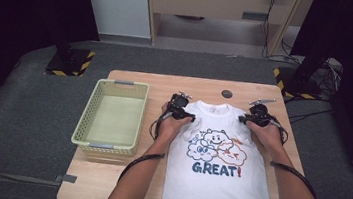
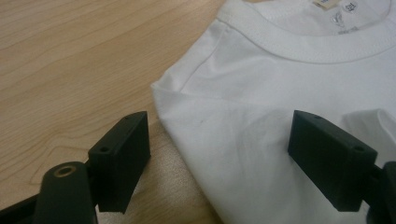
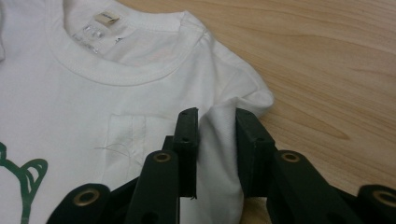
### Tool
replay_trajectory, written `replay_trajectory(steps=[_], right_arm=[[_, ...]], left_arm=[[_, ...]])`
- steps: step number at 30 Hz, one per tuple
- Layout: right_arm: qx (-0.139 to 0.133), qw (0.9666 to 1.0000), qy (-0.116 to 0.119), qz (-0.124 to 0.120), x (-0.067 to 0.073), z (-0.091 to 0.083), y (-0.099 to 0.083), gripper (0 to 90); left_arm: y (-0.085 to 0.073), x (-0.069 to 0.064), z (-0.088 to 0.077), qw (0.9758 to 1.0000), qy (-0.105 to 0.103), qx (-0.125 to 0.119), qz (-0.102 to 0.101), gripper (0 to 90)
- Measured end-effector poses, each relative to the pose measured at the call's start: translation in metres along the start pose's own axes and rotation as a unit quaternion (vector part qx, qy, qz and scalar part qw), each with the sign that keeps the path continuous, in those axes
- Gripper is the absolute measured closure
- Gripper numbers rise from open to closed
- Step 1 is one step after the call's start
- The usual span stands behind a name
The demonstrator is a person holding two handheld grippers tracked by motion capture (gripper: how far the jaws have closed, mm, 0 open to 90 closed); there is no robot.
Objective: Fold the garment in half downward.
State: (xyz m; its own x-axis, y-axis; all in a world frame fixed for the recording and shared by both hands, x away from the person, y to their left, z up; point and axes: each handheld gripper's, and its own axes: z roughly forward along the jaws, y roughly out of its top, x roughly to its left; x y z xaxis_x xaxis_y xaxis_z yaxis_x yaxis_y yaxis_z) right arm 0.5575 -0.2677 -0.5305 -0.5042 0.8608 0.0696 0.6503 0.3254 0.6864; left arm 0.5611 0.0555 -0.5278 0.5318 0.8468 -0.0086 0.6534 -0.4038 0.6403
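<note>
A white t-shirt [image 1: 220, 185] with a cartoon cloud print and the word "GREAT!" lies flat on the wooden table [image 1: 104, 187], collar at the far end. My left gripper [image 1: 180, 104] is at the shirt's left shoulder. In the left gripper view its jaws stand wide apart [image 2: 219, 140], straddling the shoulder edge of the shirt [image 2: 261, 93] without pinching it. My right gripper [image 1: 257, 113] is at the other shoulder. In the right gripper view a raised fold of the shirt [image 3: 219, 154] is squeezed between its jaws [image 3: 217, 122].
A pale green plastic basket [image 1: 84, 119] stands on the table left of the shirt. A small dark round disc [image 1: 226, 93] sits near the table's far edge. Bare wood shows beyond both shoulders.
</note>
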Motion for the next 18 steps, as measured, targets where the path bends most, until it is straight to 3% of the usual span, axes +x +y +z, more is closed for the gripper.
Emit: replay_trajectory(steps=[5,13,18], right_arm=[[0.003,0.9999,0.013,0.004,0.001,0.0,0.001,79.0],[0.01,0.9995,0.027,0.01,-0.001,0.001,0.003,82.5],[0.008,0.9995,0.027,0.014,-0.003,-0.003,0.006,83.6]], left_arm=[[0.001,-0.003,-0.002,0.9996,-0.018,-0.004,0.02,34.8],[0.001,-0.014,-0.003,0.9986,-0.037,-0.019,0.032,77.3],[0.001,-0.018,-0.004,0.9991,-0.025,-0.022,0.027,84.1]])
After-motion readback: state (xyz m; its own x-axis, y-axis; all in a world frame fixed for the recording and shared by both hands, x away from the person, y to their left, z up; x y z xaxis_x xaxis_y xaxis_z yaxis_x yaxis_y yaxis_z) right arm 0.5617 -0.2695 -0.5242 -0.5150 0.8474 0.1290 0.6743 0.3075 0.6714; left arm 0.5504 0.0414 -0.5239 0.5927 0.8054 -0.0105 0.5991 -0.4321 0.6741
